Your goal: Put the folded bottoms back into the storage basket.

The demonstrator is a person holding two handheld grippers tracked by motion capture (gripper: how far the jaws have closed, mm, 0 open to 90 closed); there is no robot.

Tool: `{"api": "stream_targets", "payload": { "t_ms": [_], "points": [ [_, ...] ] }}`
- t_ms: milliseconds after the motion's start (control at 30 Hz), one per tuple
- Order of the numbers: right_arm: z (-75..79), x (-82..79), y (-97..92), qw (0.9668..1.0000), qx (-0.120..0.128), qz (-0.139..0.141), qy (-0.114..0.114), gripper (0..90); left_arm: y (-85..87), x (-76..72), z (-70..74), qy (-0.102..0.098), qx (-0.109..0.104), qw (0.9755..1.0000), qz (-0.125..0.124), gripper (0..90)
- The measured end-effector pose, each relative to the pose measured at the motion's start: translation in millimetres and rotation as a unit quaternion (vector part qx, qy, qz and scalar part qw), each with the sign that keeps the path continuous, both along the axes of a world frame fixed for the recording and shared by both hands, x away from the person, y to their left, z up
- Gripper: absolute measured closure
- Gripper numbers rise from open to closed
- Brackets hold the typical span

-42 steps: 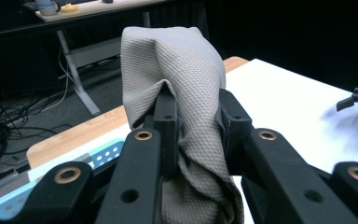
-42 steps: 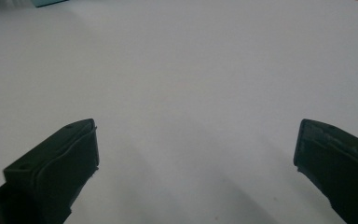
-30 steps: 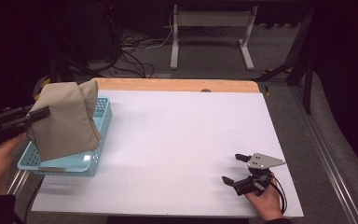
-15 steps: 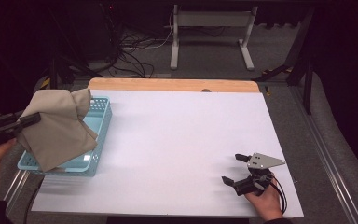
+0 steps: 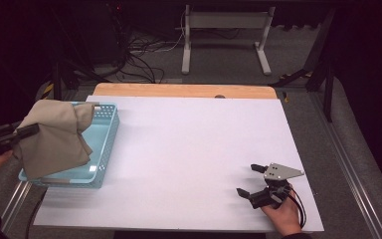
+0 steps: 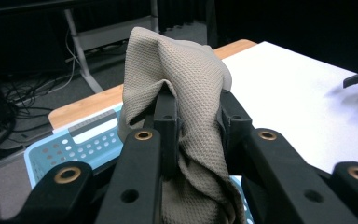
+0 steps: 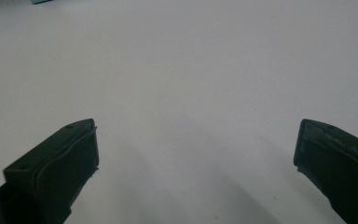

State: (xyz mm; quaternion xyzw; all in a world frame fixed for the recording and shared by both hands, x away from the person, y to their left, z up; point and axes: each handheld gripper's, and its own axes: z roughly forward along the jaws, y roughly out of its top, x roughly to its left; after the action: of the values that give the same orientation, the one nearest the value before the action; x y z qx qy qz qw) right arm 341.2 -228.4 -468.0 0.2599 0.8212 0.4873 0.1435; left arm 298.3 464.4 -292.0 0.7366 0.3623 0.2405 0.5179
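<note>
Left gripper: clamps cloth above basket. Right gripper: jaws apart, empty. Risk: hanging folds may snag the rim, tipping it.

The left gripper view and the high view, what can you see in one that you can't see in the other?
The left gripper view alone shows the left claw shut tight on a fold of the beige cloth, its weave clear. The high view alone shows the whole white table, the person's hands, and the grey floor with cables behind. Both show the cloth over the light blue basket, and the right claw open on the table.
</note>
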Motion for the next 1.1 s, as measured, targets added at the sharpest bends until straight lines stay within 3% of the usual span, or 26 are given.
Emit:
{"api": "stream_targets", "payload": {
  "t_ms": [333,700,1100],
  "points": [
    [0.0,0.0,0.1,1.0000,0.000,0.000,0.000,0.5,-1.0,8.7,-13.5,0.012,-0.011,0.9996,-0.023,74.0],
    [0.0,-0.1,0.1,1.0000,0.000,0.001,0.000,0.5,-6.5,23.4,-28.2,0.026,-0.009,0.9989,-0.038,74.0],
    [0.0,0.0,0.2,1.0000,-0.001,0.001,0.000,0.5,-6.6,41.8,-50.6,0.053,-0.014,0.9979,-0.035,74.0]
  ]
}}
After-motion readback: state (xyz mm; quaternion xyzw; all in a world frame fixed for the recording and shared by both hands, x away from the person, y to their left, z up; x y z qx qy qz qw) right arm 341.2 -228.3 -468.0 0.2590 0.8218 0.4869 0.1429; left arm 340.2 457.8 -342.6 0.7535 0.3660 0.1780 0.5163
